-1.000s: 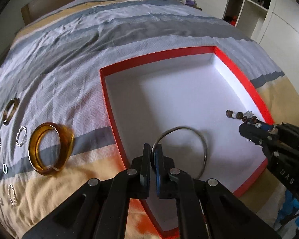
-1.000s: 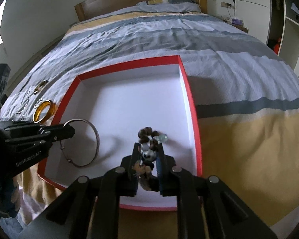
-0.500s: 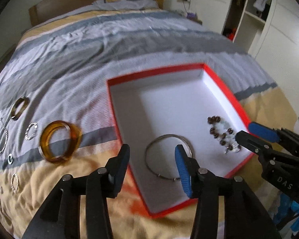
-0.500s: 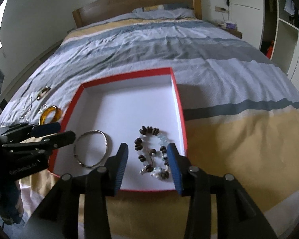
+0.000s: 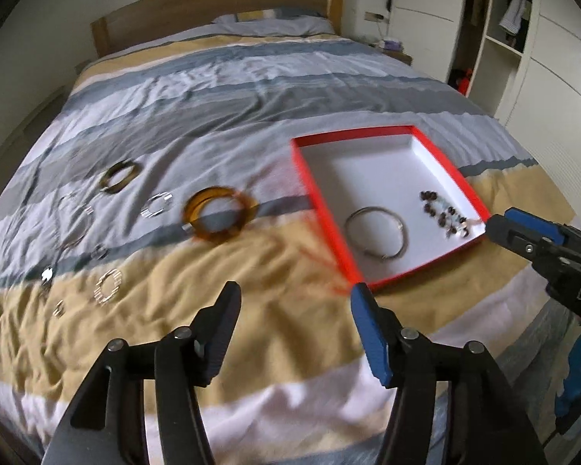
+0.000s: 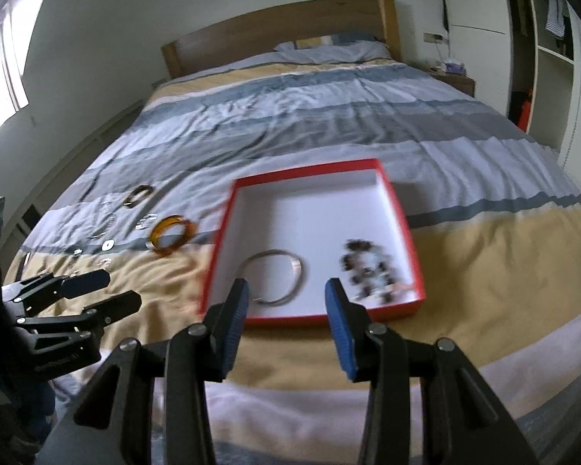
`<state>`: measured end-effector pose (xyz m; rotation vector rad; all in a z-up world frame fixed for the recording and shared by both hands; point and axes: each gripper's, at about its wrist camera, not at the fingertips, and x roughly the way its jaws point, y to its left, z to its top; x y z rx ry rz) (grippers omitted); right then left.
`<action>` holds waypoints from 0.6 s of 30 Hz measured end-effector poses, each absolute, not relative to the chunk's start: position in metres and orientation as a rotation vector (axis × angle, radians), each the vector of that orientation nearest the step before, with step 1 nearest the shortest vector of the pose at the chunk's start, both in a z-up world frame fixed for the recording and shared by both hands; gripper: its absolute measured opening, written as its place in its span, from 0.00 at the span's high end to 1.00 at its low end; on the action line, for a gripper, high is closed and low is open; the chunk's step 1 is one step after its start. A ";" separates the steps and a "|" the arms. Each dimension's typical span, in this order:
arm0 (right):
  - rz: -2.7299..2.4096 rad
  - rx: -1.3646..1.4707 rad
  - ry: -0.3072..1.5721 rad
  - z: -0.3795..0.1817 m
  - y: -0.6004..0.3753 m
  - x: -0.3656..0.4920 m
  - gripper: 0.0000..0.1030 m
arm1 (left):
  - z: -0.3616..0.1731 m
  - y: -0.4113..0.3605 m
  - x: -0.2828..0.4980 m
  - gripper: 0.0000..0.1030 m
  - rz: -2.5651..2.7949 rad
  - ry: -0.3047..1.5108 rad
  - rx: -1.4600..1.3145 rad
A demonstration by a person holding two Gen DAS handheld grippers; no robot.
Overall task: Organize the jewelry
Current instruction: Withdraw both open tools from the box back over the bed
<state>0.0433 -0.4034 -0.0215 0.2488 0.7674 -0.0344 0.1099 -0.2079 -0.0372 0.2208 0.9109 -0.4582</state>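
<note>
A red box (image 5: pixel 352 131) with a white inside lies on the striped bedspread. In it are a thin silver bangle (image 5: pixel 371 210) and a beaded bracelet (image 5: pixel 443 215), both lying loose. My left gripper (image 5: pixel 295 288) hovers over the yellow stripe by the box's near corner, jaws opening with nothing between them. My right gripper (image 6: pixel 286 283) stands open above the box's near rim (image 6: pixel 329 319), empty, with the bangle (image 6: pixel 275 252) and beads (image 6: pixel 368 267) beyond it. An amber bangle (image 5: pixel 217 235) lies left of the box.
More jewellery is scattered on the bedspread to the left: a dark oval bangle (image 5: pixel 118 180), small silver rings (image 5: pixel 157 206), a chain (image 5: pixel 73 224). The wooden headboard (image 6: pixel 282 35) is at the far end, white wardrobes (image 5: pixel 542 58) to the right. The bed's near edge runs just below both grippers.
The left gripper let go of the silver bangle and the right let go of the beaded bracelet, both now lying in the box. Both grippers opened, rose and pulled back; the left swung leftward.
</note>
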 end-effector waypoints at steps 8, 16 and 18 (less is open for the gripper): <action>0.033 0.227 0.746 -0.005 -0.347 0.029 0.62 | -0.023 -0.119 0.092 0.34 -0.362 0.865 0.167; 0.101 0.179 0.734 0.010 -0.288 0.018 0.62 | -0.014 -0.042 0.071 0.31 -0.252 0.827 0.108; 0.115 0.179 0.727 0.013 -0.275 0.014 0.62 | -0.010 -0.031 0.065 0.29 -0.233 0.813 0.099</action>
